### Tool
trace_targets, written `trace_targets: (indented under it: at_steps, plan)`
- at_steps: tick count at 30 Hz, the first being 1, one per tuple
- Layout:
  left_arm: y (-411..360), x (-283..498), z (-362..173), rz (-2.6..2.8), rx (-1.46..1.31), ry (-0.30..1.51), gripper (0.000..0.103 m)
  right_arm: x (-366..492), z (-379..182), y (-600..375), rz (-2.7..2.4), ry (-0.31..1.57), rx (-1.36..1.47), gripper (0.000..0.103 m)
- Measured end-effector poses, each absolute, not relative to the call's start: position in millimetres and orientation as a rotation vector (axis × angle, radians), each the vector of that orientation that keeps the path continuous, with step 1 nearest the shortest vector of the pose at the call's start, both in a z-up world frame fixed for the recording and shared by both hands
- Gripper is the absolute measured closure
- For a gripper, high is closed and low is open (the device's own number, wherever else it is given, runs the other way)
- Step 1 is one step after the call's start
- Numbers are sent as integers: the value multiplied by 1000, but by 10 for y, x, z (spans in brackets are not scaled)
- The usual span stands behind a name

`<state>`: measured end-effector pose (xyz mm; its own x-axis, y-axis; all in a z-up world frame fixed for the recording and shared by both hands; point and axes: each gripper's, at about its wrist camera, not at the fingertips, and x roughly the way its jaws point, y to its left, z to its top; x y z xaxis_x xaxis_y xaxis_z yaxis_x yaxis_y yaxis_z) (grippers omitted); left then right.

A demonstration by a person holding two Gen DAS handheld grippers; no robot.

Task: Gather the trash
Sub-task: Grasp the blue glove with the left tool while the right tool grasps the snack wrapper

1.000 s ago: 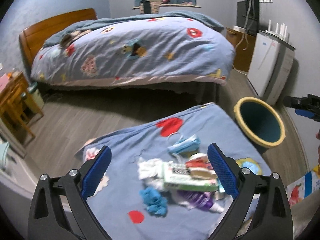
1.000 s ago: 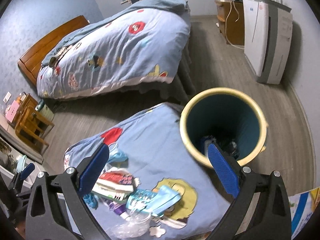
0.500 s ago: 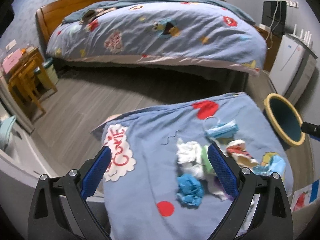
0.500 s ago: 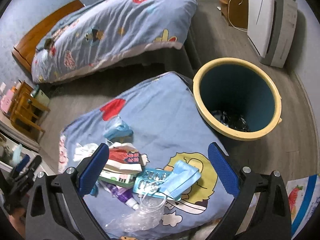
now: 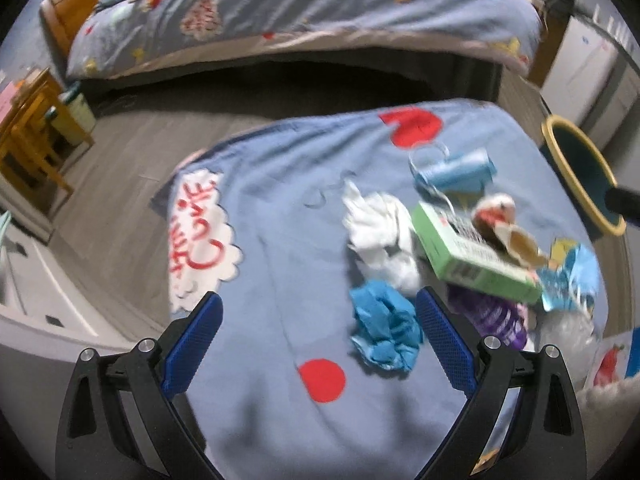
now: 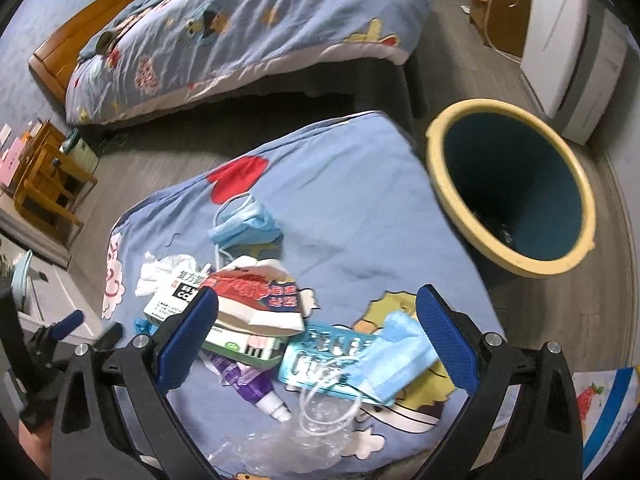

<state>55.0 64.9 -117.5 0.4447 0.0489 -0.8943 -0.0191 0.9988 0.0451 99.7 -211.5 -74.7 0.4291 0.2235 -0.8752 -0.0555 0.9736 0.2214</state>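
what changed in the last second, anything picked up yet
Nothing picked up. The left gripper swung left and down toward the blue crumpled paper; the right gripper swung from the bin over the trash pile. Both stay open; the trash hasn't moved.

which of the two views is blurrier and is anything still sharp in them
Left wrist view: softer overall, the green box and bed smeared by motion blur, while the left gripper looks crisp. Right wrist view: clearer, print on the red packet partly legible, only the bin rim slightly smeared; fisheye bending and dark corners in both.
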Motion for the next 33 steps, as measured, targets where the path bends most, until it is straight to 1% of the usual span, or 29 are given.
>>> trace_targets:
  at_steps: [6,9,11,13,15,16,18,20,21,23,25,26,29,33]
  plan:
    - [549,531,-1431,24,1,1169,9,1027,-943,-1813,242,1152,79,6]
    - [544,542,-1483,4,18,1181,15,1038,-1029,-1676,278,1173,25,9]
    - [562,548,-1526,3,15,1196,20,1046,-1086,-1586,312,1192,-4,22]
    - [567,557,-1575,0,11,1215,23,1048,-1136,-1520,332,1204,-25,28]
    - [565,575,-1593,-10,11,1215,24,1058,-1183,-1447,355,1215,-45,35]
    - [560,585,-1595,-15,12,1214,25,1065,-1201,-1411,364,1216,-54,40]
    - [554,601,-1622,-33,-8,1218,30,1075,-1237,-1341,384,1217,-80,51]
    - [546,612,-1640,-57,-21,1226,42,1087,-1262,-1301,398,1218,-99,71]
    - [535,618,-1643,-67,-23,1227,45,1103,-1268,-1296,409,1219,-92,75]
    - [518,627,-1638,-88,-28,1226,63,1119,-1252,-1301,410,1211,-85,87]
    - [517,636,-1622,-95,-37,1224,72,1146,-1224,-1329,411,1203,-69,92]
    - [520,643,-1619,-91,-37,1223,74,1160,-1200,-1357,413,1198,-52,93]
    - [568,650,-1592,-70,-43,1216,76,1184,-1134,-1412,415,1180,-16,97]
    - [635,663,-1496,-26,-39,1183,77,1212,-1007,-1503,423,1154,49,100]
